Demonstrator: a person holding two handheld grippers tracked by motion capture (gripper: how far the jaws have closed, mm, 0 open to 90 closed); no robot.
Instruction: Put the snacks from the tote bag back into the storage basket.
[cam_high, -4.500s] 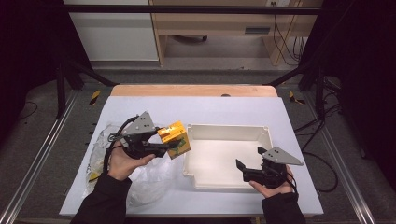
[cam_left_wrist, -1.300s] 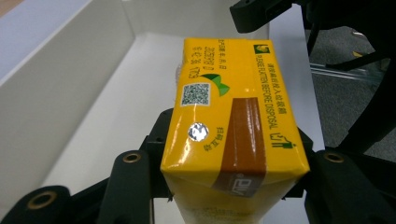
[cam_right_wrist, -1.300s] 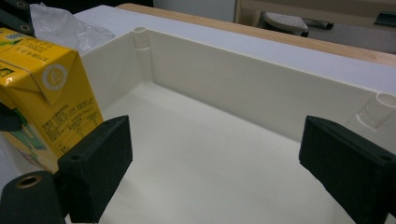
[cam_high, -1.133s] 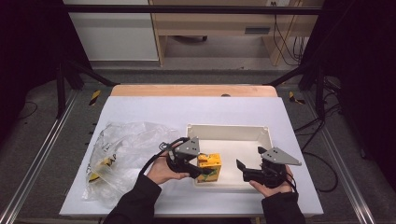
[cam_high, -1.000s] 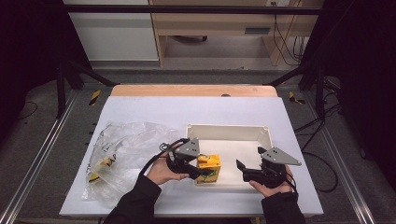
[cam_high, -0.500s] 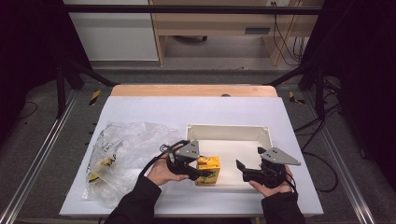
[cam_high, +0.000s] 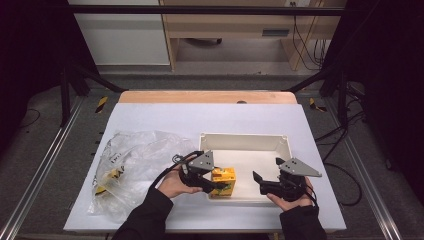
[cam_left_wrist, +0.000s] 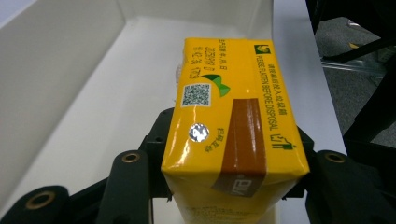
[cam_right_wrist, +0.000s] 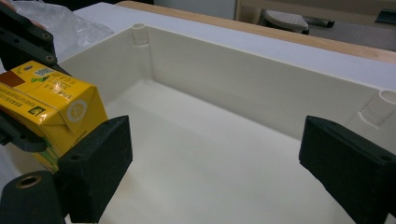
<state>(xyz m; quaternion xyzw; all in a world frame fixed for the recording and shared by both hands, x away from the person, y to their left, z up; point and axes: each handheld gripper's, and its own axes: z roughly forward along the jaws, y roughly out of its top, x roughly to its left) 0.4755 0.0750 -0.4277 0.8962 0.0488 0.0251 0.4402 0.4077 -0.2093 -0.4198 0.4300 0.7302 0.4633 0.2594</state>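
now left claw (cam_high: 216, 184) clamps yellow carton (cam_high: 223, 181) over tray (cam_high: 245, 140); right claw (cam_high: 261, 181) gapes empty.

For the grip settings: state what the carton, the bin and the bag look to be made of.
Carton: coated paperboard, by its look; glossy printed yellow faces, folded seams and a foil dot. Bin: moulded plastic, probably; cream, matte, one-piece walls with round corner posts. Bag: thin clear plastic film; crinkled, shiny, contents showing through.
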